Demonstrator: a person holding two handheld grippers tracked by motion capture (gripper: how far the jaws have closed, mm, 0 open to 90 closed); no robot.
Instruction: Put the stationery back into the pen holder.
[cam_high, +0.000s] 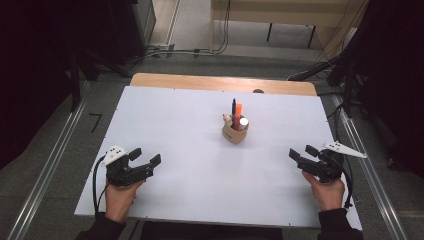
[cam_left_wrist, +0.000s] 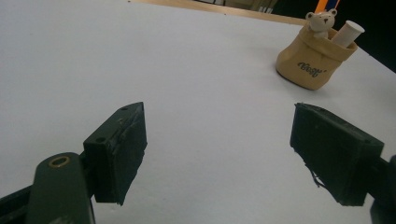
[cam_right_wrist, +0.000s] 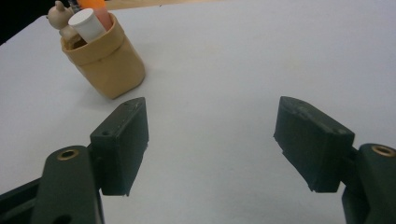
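Two grippers are resting low over the white table (cam_high: 190, 165), one near each front corner, and both are standing with their jaws wide apart and nothing between them. On the high view, the left gripper (cam_high: 148, 157) is sitting in the person's left hand (cam_high: 120, 197) at the near left of the board, its jaws pointing inward and slightly away from the person. Across from it, the right gripper (cam_high: 303, 152) is being held in the right hand (cam_high: 329, 192) at the near right, angling inward toward the middle.

Well apart from both, the tan pouch (cam_high: 235, 132) is standing upright past the middle of the table, toward the far edge. It is holding a blue pen (cam_high: 233, 107), an orange marker (cam_high: 238, 111) and a white-capped tube (cam_high: 243, 121), with a small bear figure (cam_high: 228, 119) sitting at its rim (dark lettering is showing on the pouch's side, too small to read).

In the left gripper view the pouch (cam_left_wrist: 314, 58) is appearing at the upper right, beyond the right-hand jaw. In the right gripper view it (cam_right_wrist: 106, 60) is showing at the upper left, just past the tip of the left-hand jaw and leaning a little in that picture.
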